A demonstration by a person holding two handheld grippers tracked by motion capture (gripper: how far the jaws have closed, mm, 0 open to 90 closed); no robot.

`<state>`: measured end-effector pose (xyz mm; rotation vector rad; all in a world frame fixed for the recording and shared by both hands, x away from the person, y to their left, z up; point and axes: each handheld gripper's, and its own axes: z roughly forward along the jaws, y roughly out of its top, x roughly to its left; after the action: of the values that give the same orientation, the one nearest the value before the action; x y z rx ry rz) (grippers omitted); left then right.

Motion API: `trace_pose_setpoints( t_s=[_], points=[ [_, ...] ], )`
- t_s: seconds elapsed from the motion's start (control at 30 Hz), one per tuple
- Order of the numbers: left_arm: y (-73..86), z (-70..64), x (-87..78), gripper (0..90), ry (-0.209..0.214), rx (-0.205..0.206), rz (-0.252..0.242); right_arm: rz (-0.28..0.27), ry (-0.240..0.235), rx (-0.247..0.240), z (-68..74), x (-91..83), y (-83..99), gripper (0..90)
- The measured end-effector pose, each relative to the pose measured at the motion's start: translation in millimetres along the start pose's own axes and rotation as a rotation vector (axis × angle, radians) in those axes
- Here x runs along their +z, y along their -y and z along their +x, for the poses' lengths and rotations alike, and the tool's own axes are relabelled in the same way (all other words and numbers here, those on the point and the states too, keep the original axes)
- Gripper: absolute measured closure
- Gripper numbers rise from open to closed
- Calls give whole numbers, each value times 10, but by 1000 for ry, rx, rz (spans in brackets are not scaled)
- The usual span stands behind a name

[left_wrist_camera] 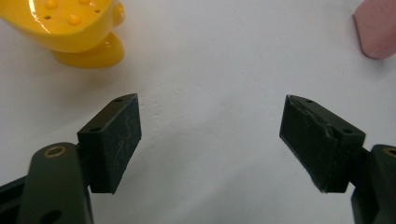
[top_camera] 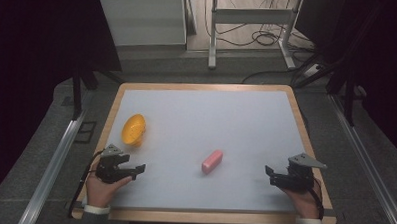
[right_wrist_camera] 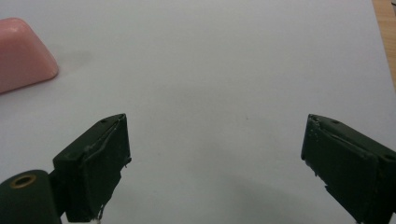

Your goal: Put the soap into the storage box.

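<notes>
Well apart: pink soap [top_camera: 212, 161], right tool [top_camera: 270, 175].

Table [top_camera: 206, 117]: matt white top, smooth, pale wood rim.
Yellow dish [top_camera: 134, 129]: glossy hard plastic or glazed ceramic, cannot tell which; bright highlights, raised bumps and small holes inside.
Pink bar [top_camera: 212, 161]: smooth, satin, soap-like, rounded edges.
Left gripper [top_camera: 137, 171]: matt black plastic; jaw pads scuffed, fine scratches; brass-coloured insert at pivot.
Right gripper [top_camera: 268, 173]: matt black plastic; pad facing frayed, peeling at edges; grey metal-looking plate on top.
Floor [top_camera: 45, 136]: dark rough carpet.
</notes>
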<state>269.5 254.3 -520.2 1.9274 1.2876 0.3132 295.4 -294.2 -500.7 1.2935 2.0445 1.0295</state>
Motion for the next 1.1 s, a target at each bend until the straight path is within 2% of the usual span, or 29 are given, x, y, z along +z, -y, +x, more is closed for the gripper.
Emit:
trace_pose_setpoints(
  t_s=[0.17, 0.27, 0.33, 0.43, 0.53, 0.6, 0.73, 0.83, 0.9, 1.1],
  points=[
    [-2, -2, -3, 215, 9, 3, 4, -1, 14, 0, -24, -30, 0, 76],
    [-12, 24, -10, 217, 3, 9, 8, 3, 23, 18, -31, -39, 0, 75],
    [-28, 48, -27, 217, 21, 7, 8, 4, 21, 20, -30, -35, 8, 75],
    [-48, 51, -61, 224, -9, 10, 11, 7, 18, 18, -28, -28, 27, 75],
    [-58, 37, -75, 224, 6, 2, 9, 2, 8, 20, -40, -26, 35, 75],
    [-68, 17, -85, 224, -17, 0, 8, -1, 1, 23, -43, -22, 39, 76],
    [-80, -22, -96, 224, -28, 6, 2, 5, 0, 15, -35, -7, 43, 75],
    [-80, -50, -98, 223, -24, 10, -2, 8, 5, 14, -36, 0, 48, 75],
    [-93, -61, -131, 227, -7, 7, -23, 6, 14, 14, -32, -13, 37, 76],
    [-165, -64, -164, 232, 1, 18, -26, 1, 21, 14, -44, -21, 40, 76]
  ],
)
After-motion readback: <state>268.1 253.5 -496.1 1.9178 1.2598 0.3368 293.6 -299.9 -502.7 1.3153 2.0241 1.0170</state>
